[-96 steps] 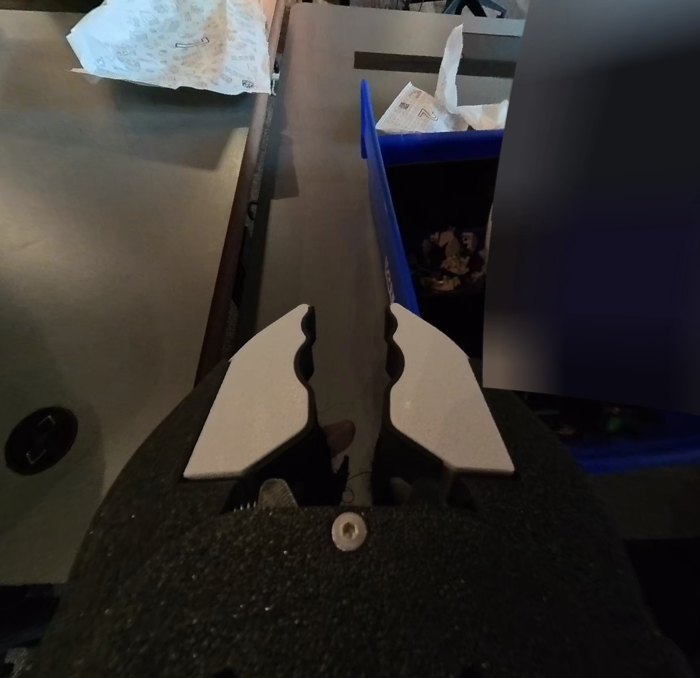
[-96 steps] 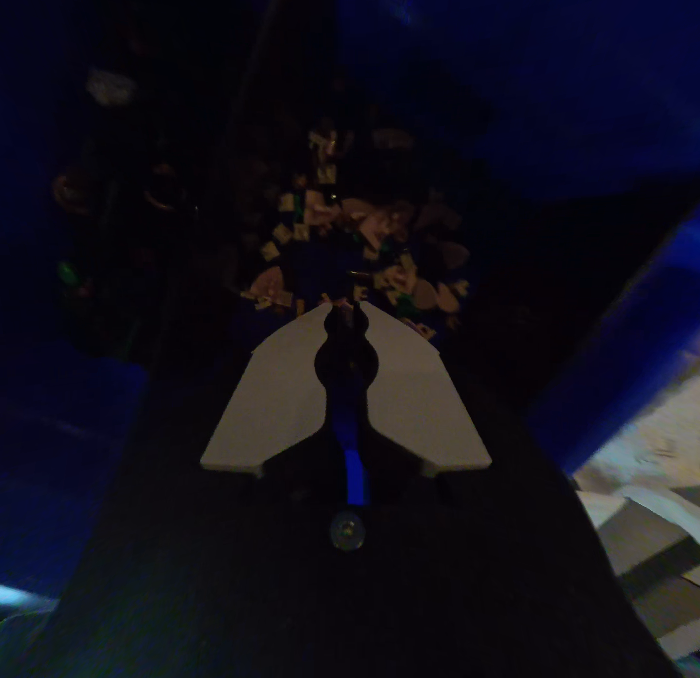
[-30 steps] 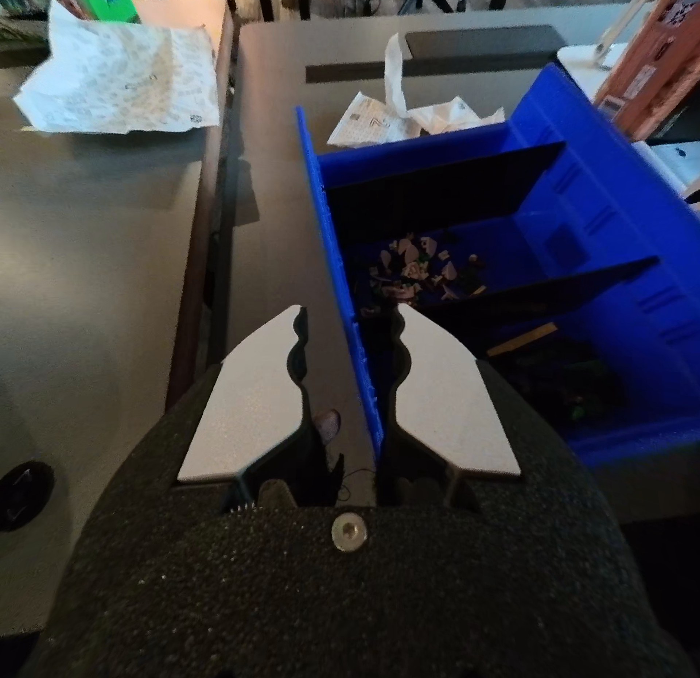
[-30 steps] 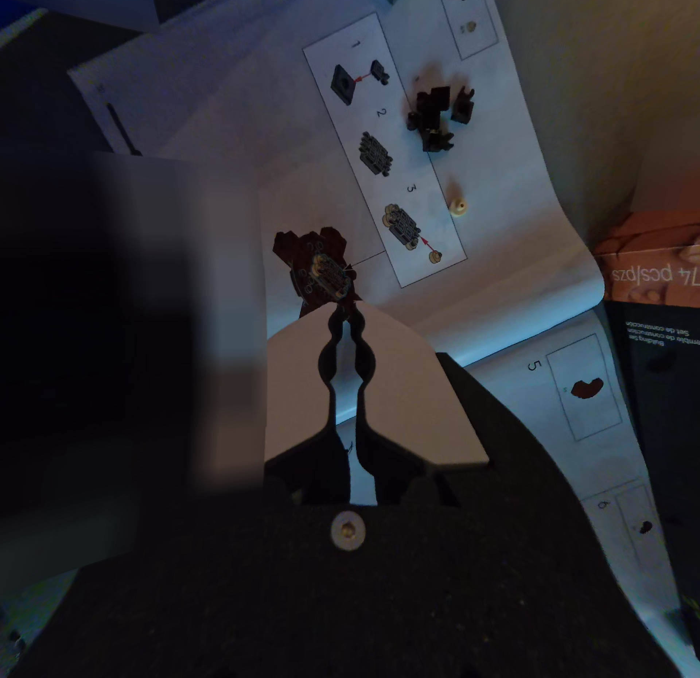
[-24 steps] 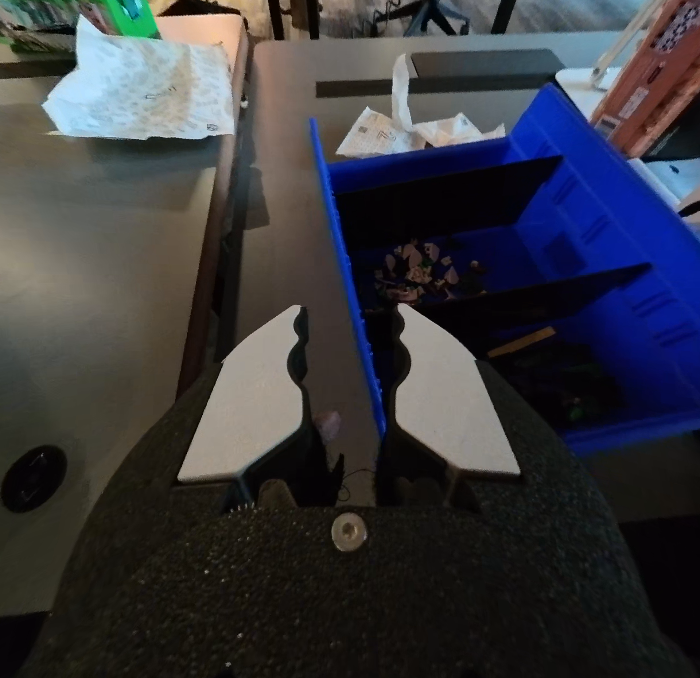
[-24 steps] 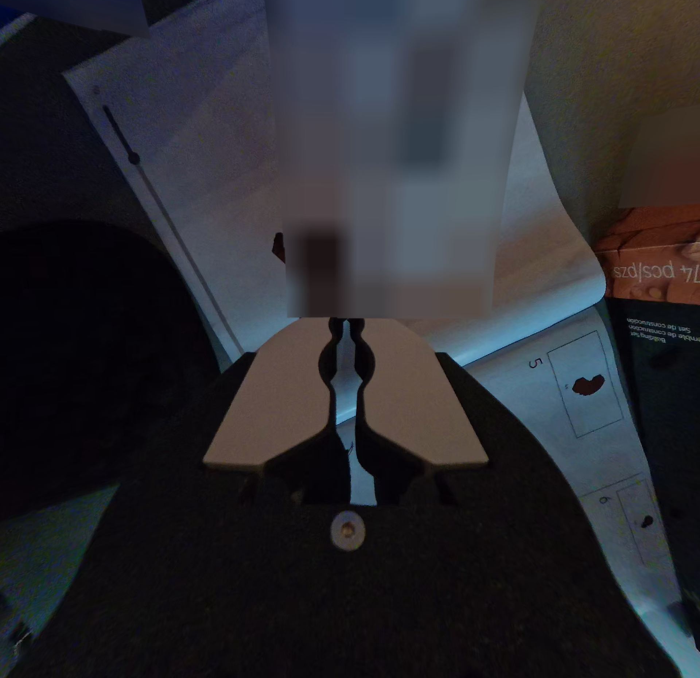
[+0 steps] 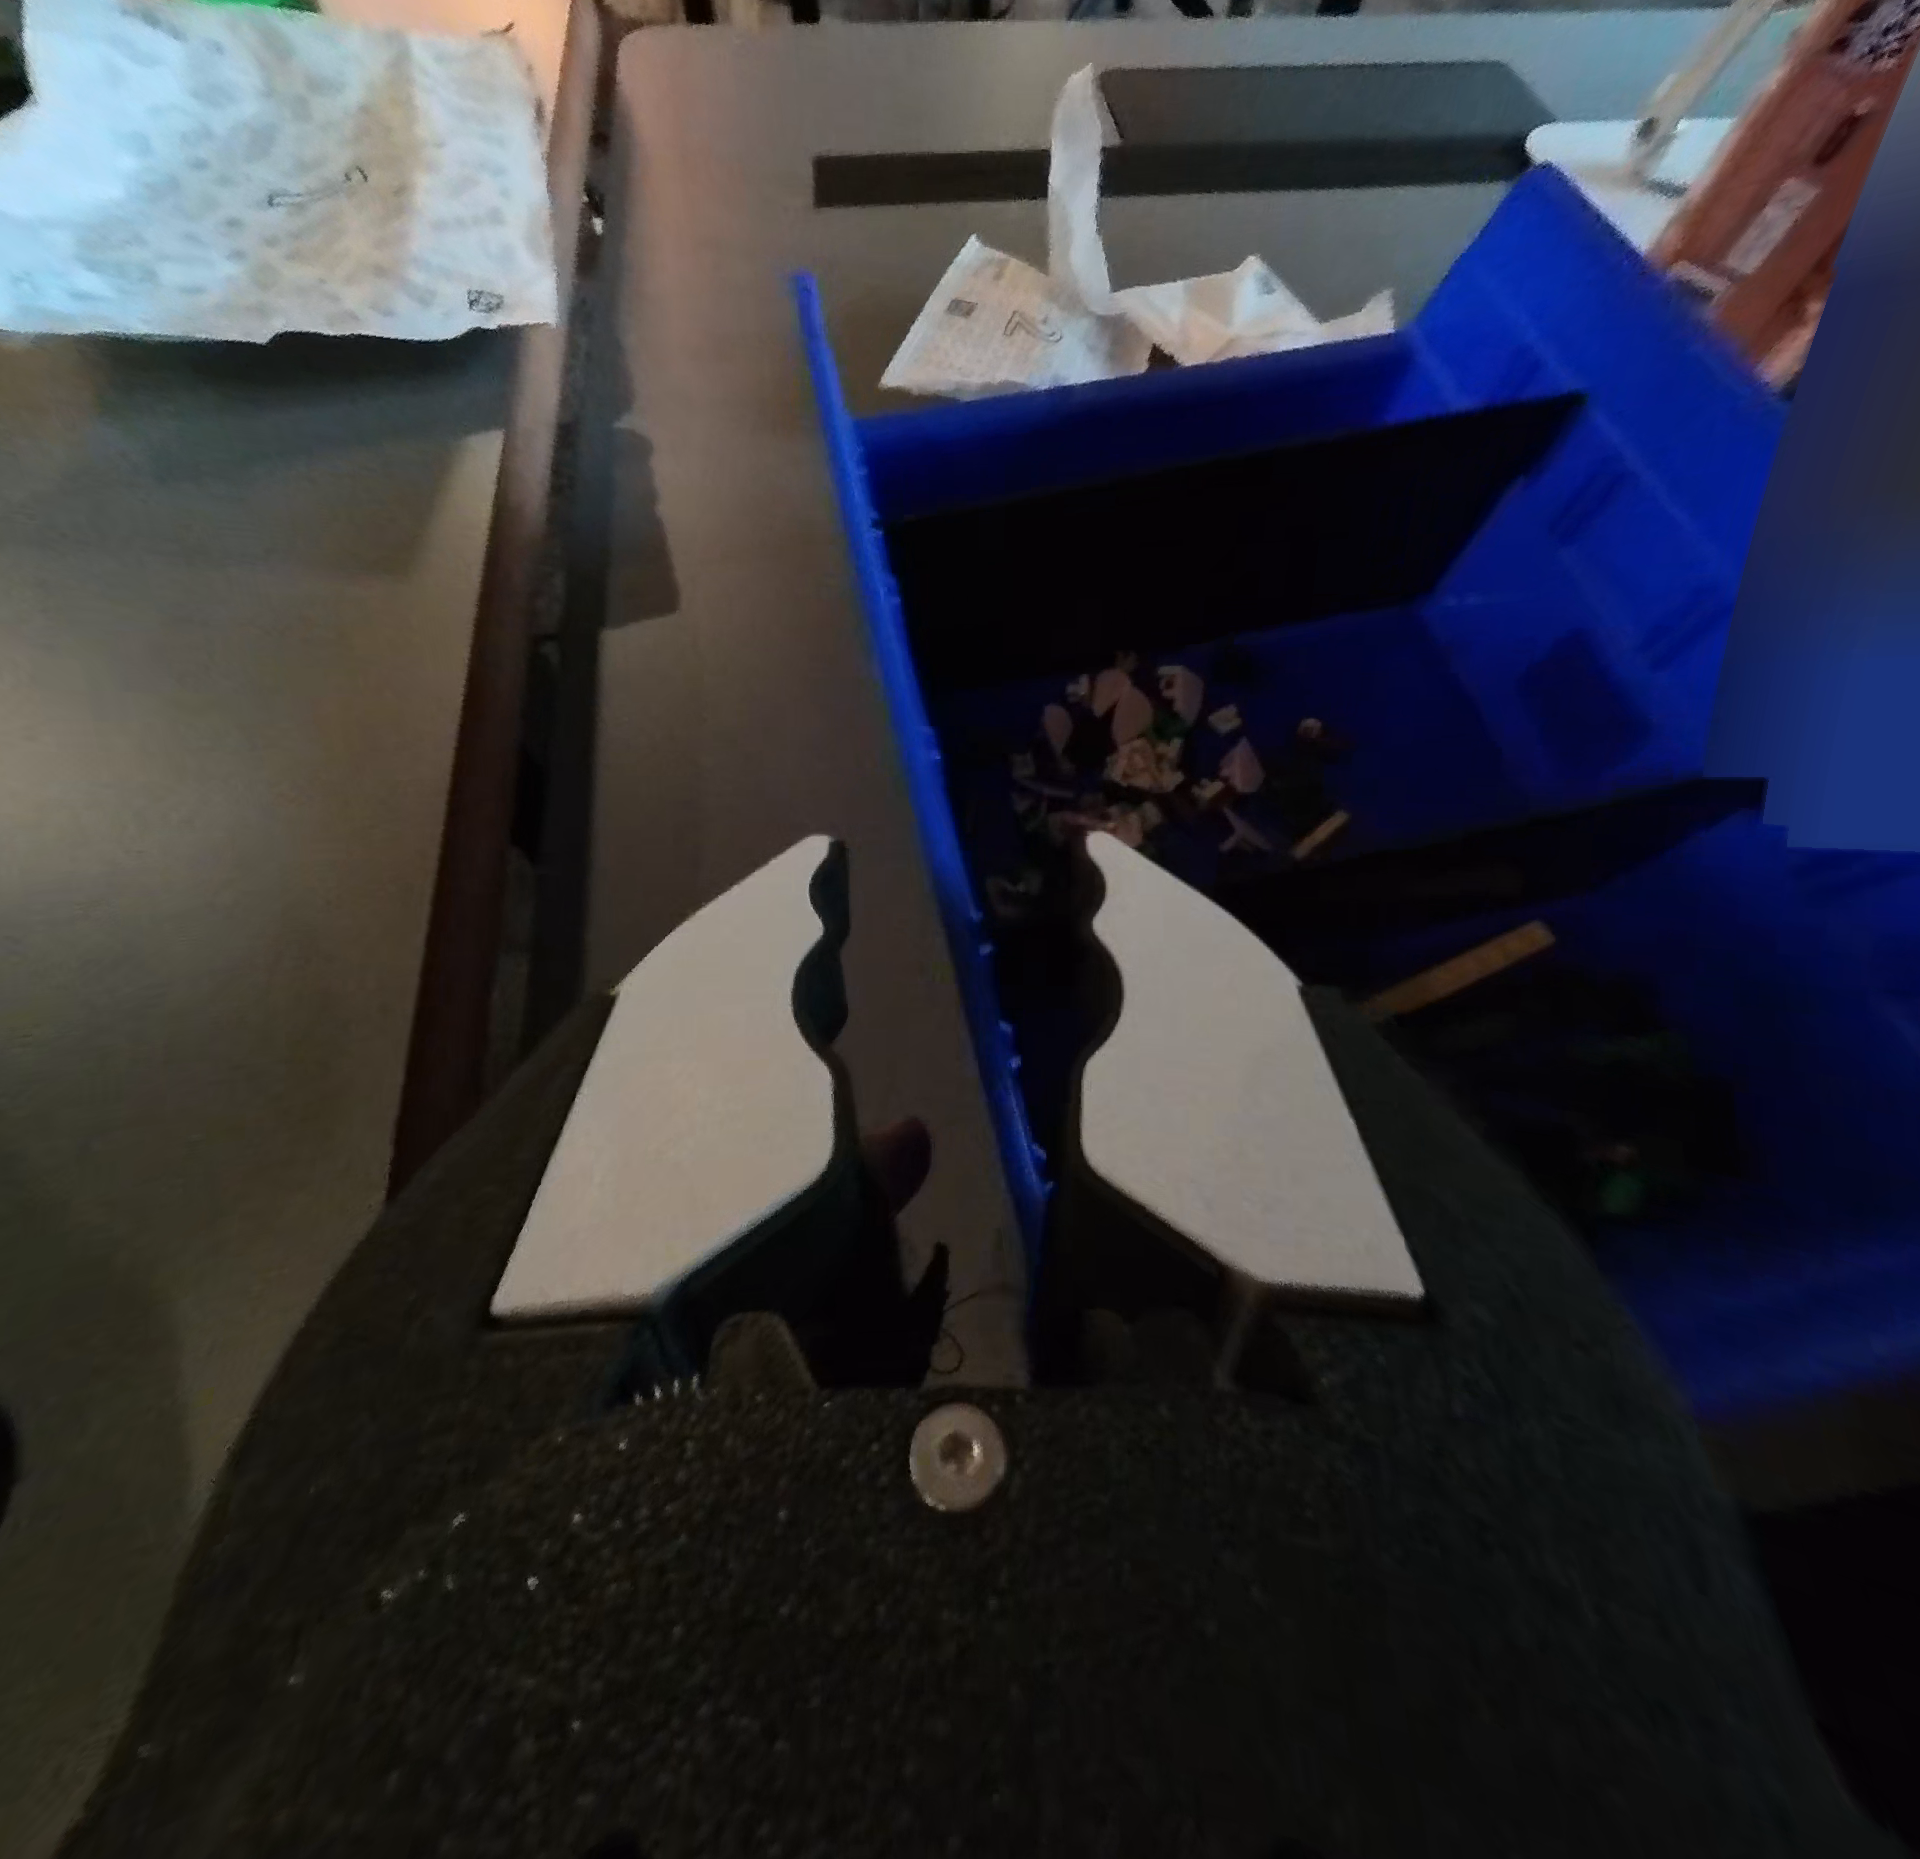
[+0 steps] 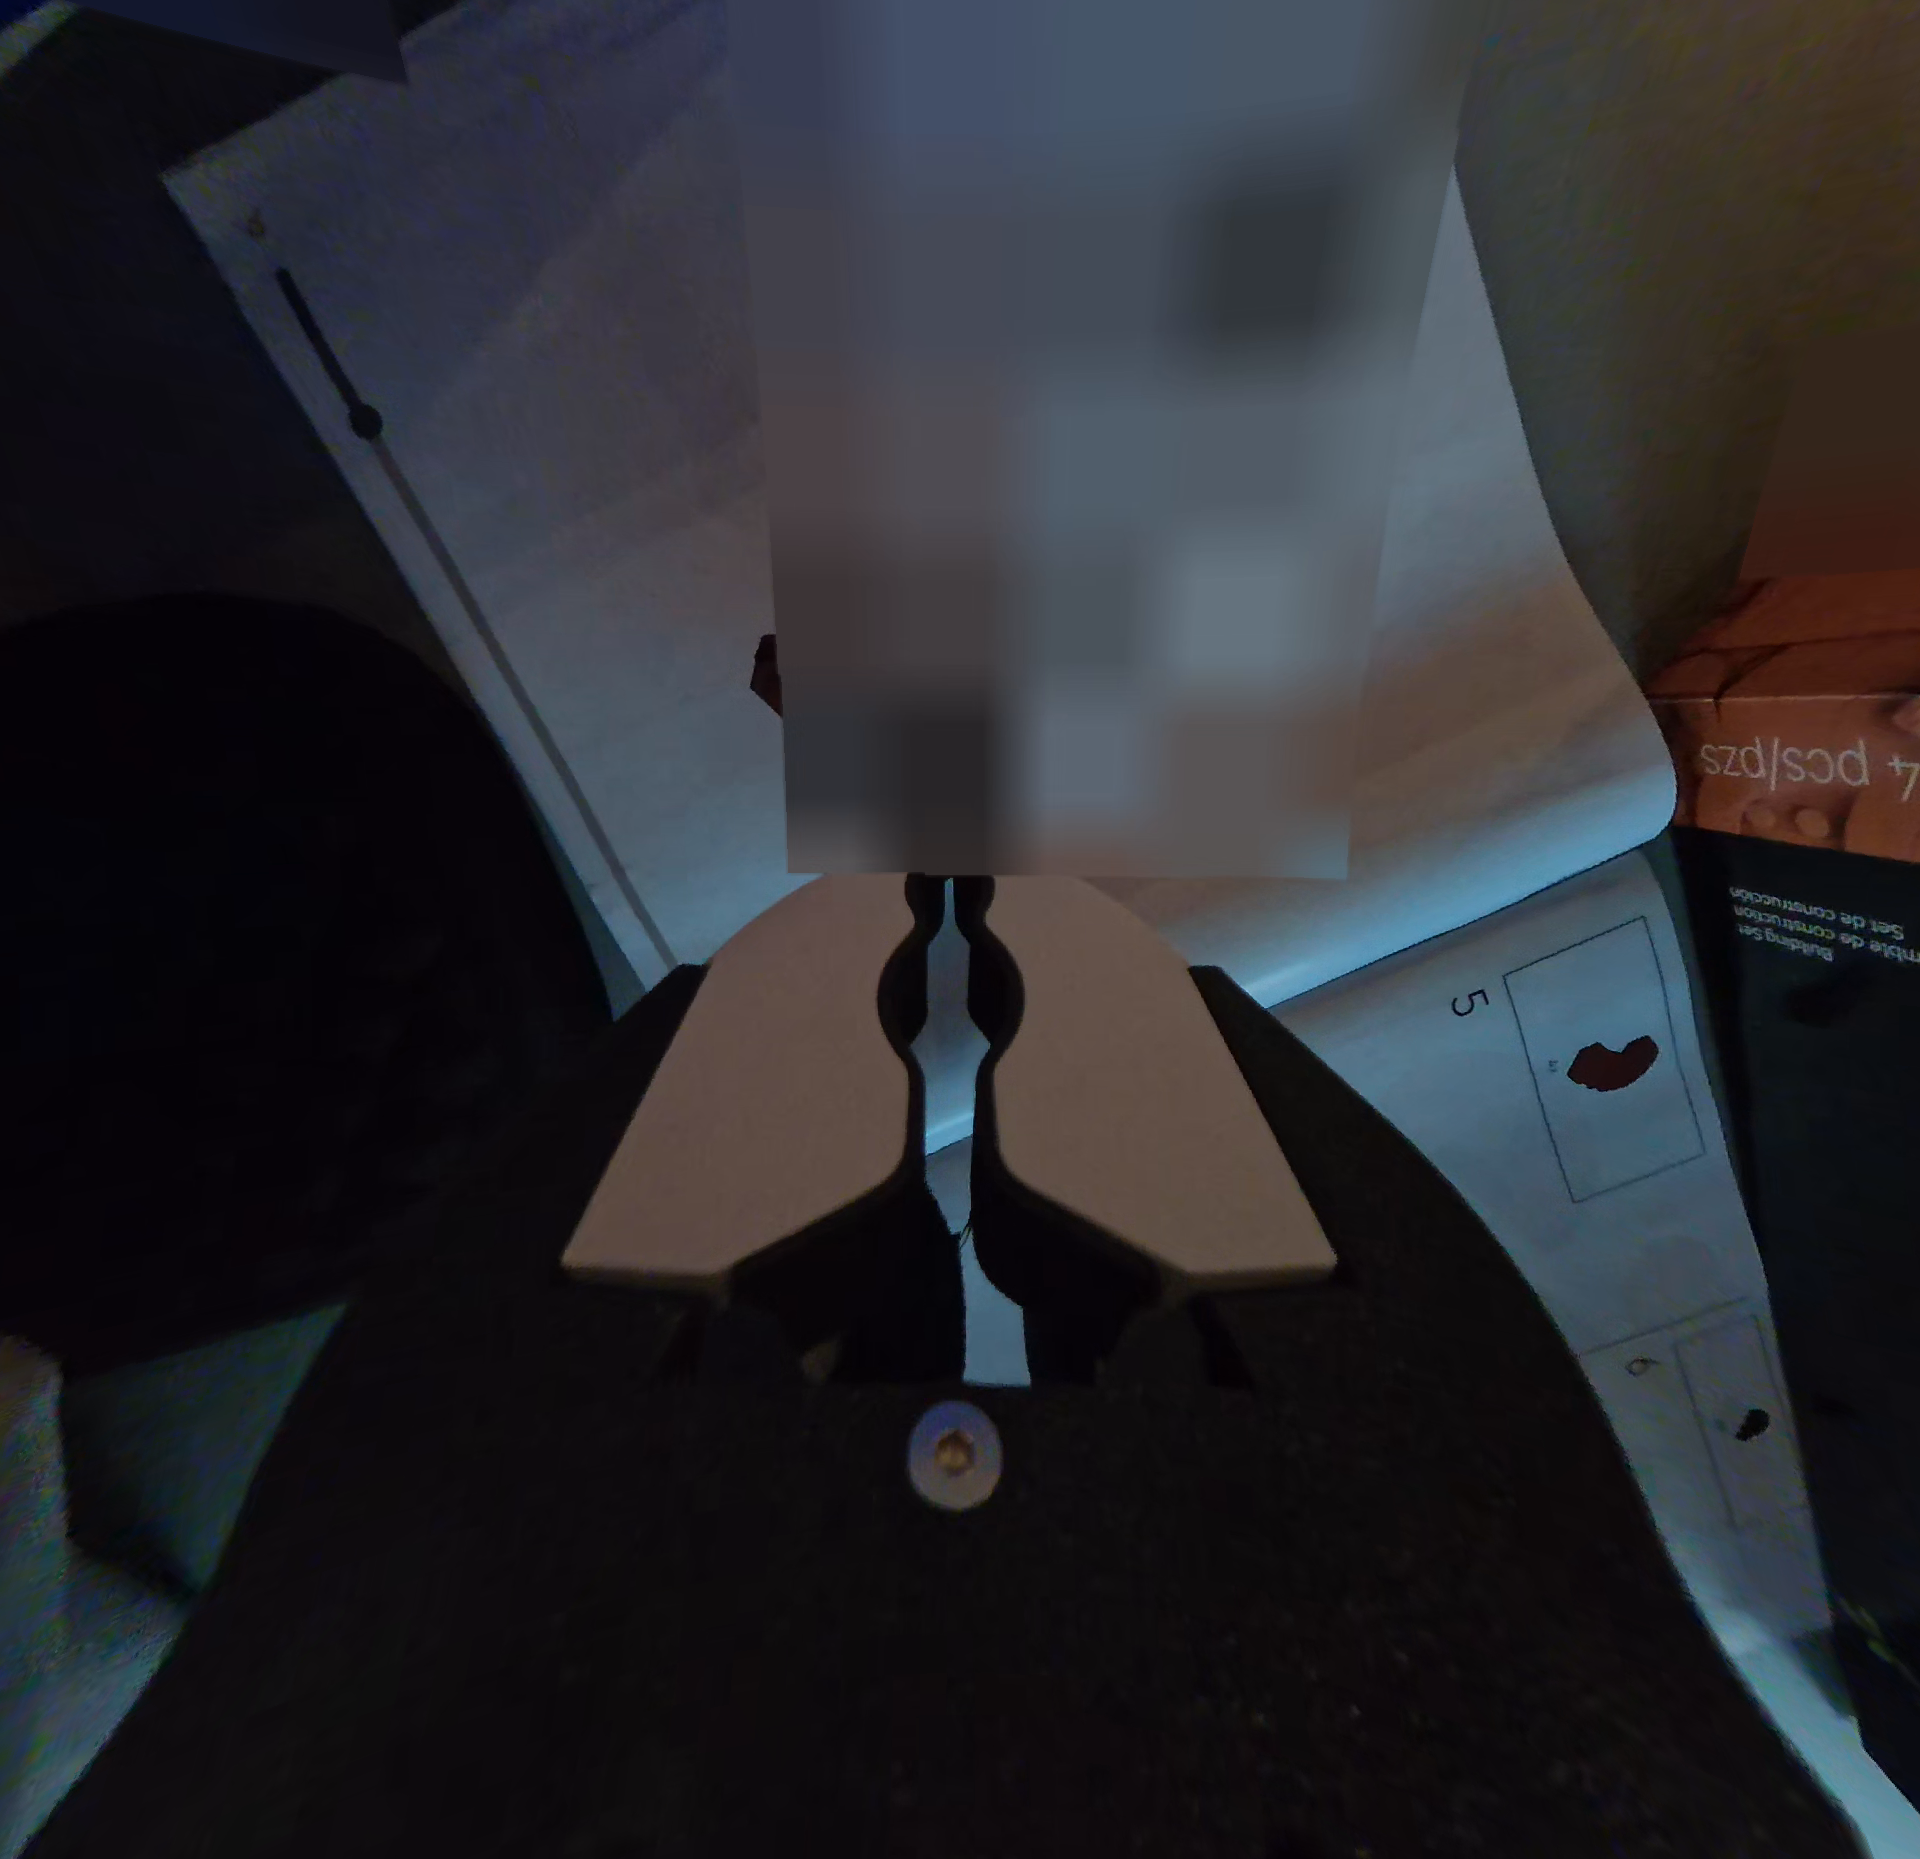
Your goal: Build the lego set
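Blurred patch hides right gripper (image 8: 948, 879) fingertips.

L gripper (image 7: 961, 853) jaws wide apart, level, R gripper (image 8: 951, 890) jaws nearly together, tips masked by blur

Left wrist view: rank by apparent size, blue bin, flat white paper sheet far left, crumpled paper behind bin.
1. blue bin, largest, though nearer the camera
2. flat white paper sheet
3. crumpled paper, smallest, partly hidden by the bin

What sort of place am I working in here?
Probably an office or hobby workspace set up for toy-brick building: grey desks, a blue divided bin of small pieces, and a picture-step instruction sheet.
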`<state>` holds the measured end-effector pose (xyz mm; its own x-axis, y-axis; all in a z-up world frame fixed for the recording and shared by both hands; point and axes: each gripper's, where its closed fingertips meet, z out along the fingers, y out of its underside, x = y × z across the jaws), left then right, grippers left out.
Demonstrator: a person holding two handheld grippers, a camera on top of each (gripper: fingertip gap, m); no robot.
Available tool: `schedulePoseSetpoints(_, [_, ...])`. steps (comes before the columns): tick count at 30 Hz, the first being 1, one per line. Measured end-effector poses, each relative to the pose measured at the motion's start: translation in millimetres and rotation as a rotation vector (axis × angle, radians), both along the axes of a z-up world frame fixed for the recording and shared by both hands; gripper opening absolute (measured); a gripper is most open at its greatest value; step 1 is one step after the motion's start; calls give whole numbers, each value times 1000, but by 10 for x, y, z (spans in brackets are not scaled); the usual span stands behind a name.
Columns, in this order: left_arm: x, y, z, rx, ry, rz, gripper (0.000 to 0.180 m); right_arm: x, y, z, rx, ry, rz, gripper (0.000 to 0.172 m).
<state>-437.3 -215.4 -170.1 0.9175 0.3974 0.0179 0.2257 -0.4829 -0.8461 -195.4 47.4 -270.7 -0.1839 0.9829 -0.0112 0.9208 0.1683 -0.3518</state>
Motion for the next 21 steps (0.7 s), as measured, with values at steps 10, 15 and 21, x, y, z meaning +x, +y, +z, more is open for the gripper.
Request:
schedulePoseSetpoints(10, [42, 82, -37, -11, 22, -62, 36, 3, 8, -2, -12, -1, -8, 0])
schedulePoseSetpoints(15, [74, 107, -40, -20, 36, -83, 36, 3, 8, -1, -8, 13, 3, 0])
schedulePoseSetpoints(21, [85, 116, -44, 0, 16, -93, 37, 4, 7, 0, -1, 45, 8, 0])
